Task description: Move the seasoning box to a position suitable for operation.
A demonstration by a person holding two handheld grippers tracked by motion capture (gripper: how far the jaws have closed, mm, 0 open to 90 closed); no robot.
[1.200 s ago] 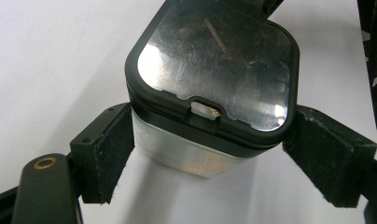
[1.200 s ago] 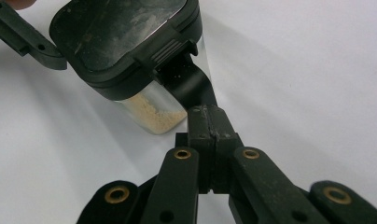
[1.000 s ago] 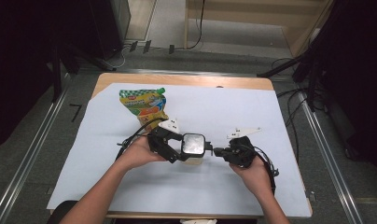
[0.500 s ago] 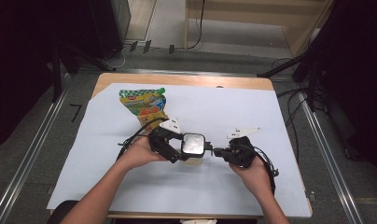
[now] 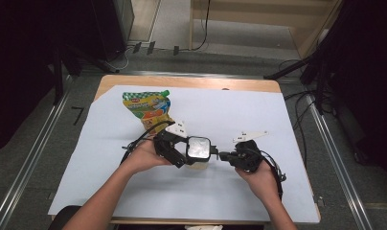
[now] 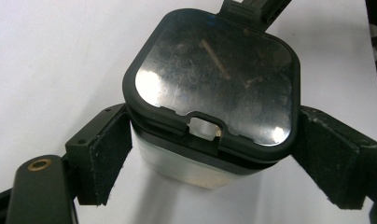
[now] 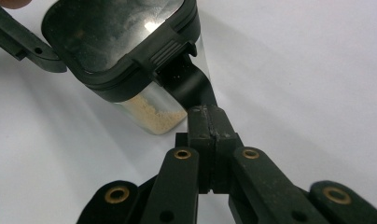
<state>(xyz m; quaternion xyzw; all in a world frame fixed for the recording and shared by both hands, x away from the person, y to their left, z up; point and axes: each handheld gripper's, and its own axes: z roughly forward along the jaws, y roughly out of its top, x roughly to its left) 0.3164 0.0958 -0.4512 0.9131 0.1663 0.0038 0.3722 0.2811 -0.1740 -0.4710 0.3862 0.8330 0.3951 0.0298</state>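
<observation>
A clear square container (image 5: 199, 146) with a black lid (image 6: 210, 88) stands on the white sheet near the table's middle. Beige powder (image 7: 158, 116) lies at its bottom. My left gripper (image 6: 210, 172) comes from the left, and its pads (image 6: 107, 158) press on the container's two sides under the lid. From the right, my right gripper (image 7: 210, 123) has its jaws closed together on the black latch tab (image 7: 189, 84) that hangs from the lid's edge. In the high view the left gripper (image 5: 194, 154) and right gripper (image 5: 221, 155) meet at the container.
A colourful spouted pouch (image 5: 148, 106) lies flat behind the left hand. The white sheet (image 5: 239, 110) covers most of the wooden table (image 5: 191, 82). Cables trail from both grippers. Metal rails run along the floor on either side.
</observation>
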